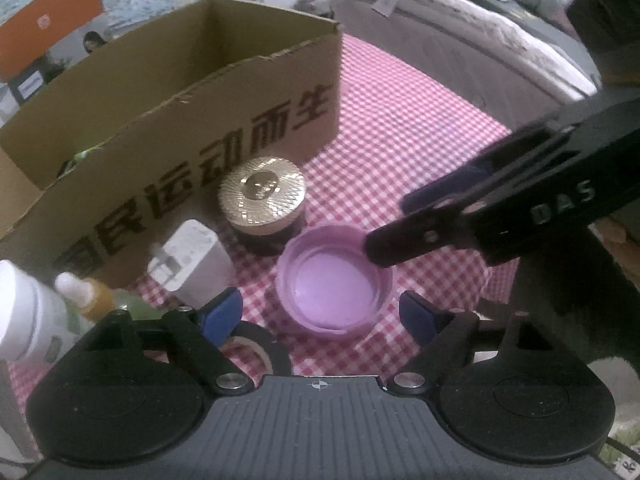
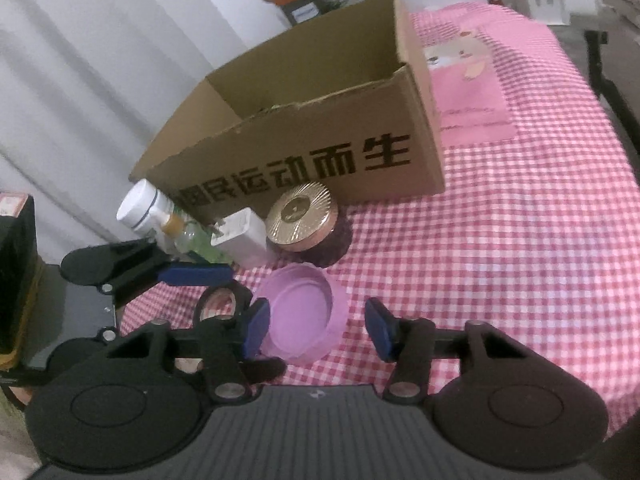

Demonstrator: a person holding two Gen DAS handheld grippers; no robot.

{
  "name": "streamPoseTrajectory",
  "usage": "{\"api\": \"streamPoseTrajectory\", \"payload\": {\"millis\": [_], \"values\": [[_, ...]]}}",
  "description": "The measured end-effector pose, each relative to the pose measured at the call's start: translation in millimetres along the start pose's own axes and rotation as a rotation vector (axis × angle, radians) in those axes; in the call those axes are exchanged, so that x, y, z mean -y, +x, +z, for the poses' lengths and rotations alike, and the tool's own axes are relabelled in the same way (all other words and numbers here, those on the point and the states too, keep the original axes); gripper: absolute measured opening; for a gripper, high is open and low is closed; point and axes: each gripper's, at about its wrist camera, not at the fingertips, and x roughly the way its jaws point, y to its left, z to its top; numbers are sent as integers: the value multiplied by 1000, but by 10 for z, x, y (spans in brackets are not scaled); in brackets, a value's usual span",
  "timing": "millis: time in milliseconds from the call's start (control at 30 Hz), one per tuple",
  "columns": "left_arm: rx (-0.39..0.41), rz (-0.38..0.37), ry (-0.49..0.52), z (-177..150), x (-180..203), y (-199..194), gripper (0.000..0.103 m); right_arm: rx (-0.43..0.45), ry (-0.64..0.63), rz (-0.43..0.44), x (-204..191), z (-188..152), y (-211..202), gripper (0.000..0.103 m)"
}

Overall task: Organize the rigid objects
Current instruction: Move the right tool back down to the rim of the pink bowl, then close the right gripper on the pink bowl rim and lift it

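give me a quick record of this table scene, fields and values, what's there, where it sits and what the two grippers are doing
surface: red-and-white checked tablecloth
container: open cardboard box, printed side facing the cameras
in front of box: gold-lidded jar, white power adapter, white bottle, small dropper bottle
nearest item: purple lid, lying open side up
also near: black tape roll beside the lid
left gripper: open, straddling the lid, not pressing it
right gripper: open, lid partly between its pads, no grip visible
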Motion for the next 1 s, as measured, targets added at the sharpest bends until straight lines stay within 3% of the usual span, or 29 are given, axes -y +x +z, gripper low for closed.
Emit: {"api": "streamPoseTrajectory", "payload": {"millis": [300,467,800,1000], "values": [[-44,-2,75,57,138,158,85,-63,-28,-20,35,52,220,34],[-72,-2,87,68,132,242,83,-90,-42,-20,58,65,302,31],[-83,-15,48,92,40,305,79,-99,-57,-25,61,84,409,17],[-75,-7,34,77,26,283,73,-88,-42,-20,88,61,367,16]]}}
